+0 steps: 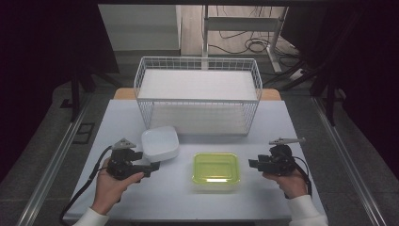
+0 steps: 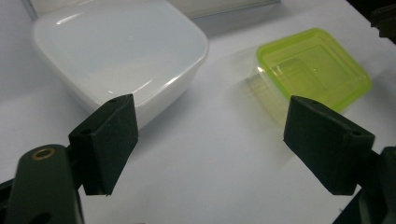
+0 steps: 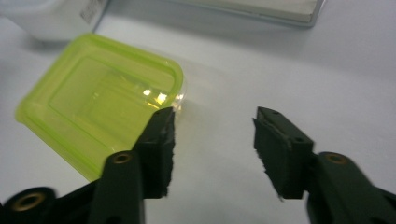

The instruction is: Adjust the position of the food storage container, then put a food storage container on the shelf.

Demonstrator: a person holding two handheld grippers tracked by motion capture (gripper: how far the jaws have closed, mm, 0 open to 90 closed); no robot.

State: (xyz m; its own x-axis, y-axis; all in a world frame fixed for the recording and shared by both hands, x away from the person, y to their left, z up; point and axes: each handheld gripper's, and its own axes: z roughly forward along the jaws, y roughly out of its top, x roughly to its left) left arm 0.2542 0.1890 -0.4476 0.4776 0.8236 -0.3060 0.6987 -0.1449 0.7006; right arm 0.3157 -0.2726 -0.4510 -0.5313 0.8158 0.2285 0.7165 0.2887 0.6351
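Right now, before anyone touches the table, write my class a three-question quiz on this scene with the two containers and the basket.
1. True or false: the green container lies between the left tool and the right tool.
2. Which thing stands nearest the wire basket? A) the green container B) the white container C) the right tool
3. Fill in: in the left gripper view, the space between the tool's jaws holds nothing, so the tool is ____.

Key: 1 true; 2 B; 3 open.
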